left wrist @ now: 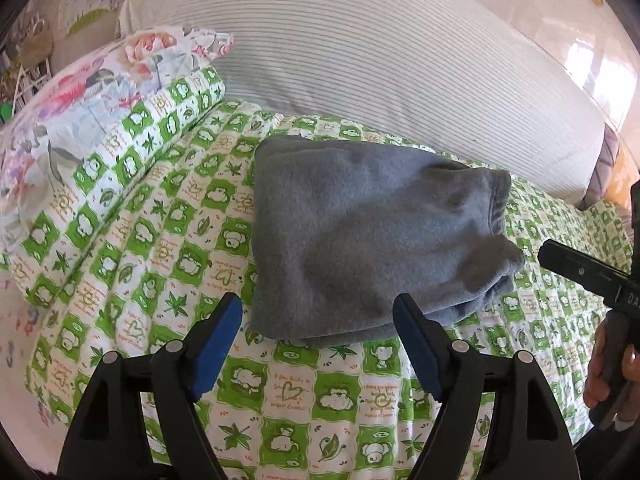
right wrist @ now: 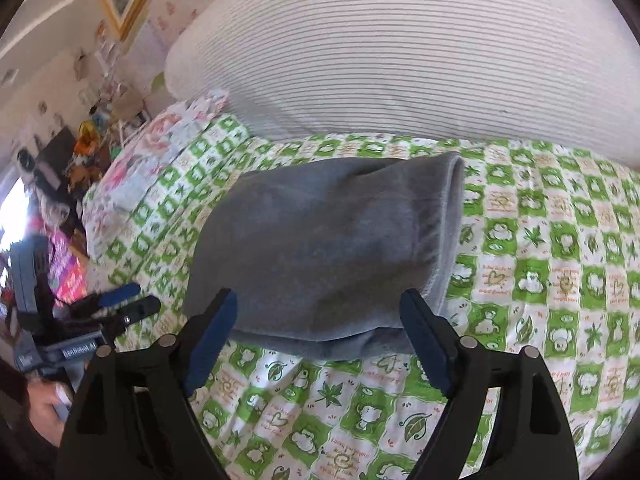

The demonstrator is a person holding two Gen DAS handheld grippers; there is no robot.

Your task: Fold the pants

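Both claws stand wide open with nothing between their blue pads. From its own camera the left claw (left wrist: 318,344) hangs just short of the near edge of the grey fleece pants (left wrist: 368,240), which lie folded into a thick, squarish bundle in the middle of the bed. The right claw (right wrist: 318,340) hovers at the same near edge from the other side, its jaws spread about as wide as the bundle's front.

Judging by the compact shape, the folding looks close to done; what remains is likely tidying. To finish well, I would press the top layer flat without dragging it, since fleece grips itself and a sideways pull could slide the layers apart. The gathered waistband end, seen at the right of the bundle in the left view, bulges a little and would benefit from being squared up against the layers beneath. Any pinch should take all layers at once, not just the top one.

Going left to right across the left view: a flower-printed folded quilt (left wrist: 92,92) lies at the left, the green-and-white checked cartoon bedspread (left wrist: 160,248) covers the bed under the pants, and a large white pillow with thin grey stripes (left wrist: 380,60) lies behind them. Beyond, a pale wall and cluttered shelves show, too blurred to detail.
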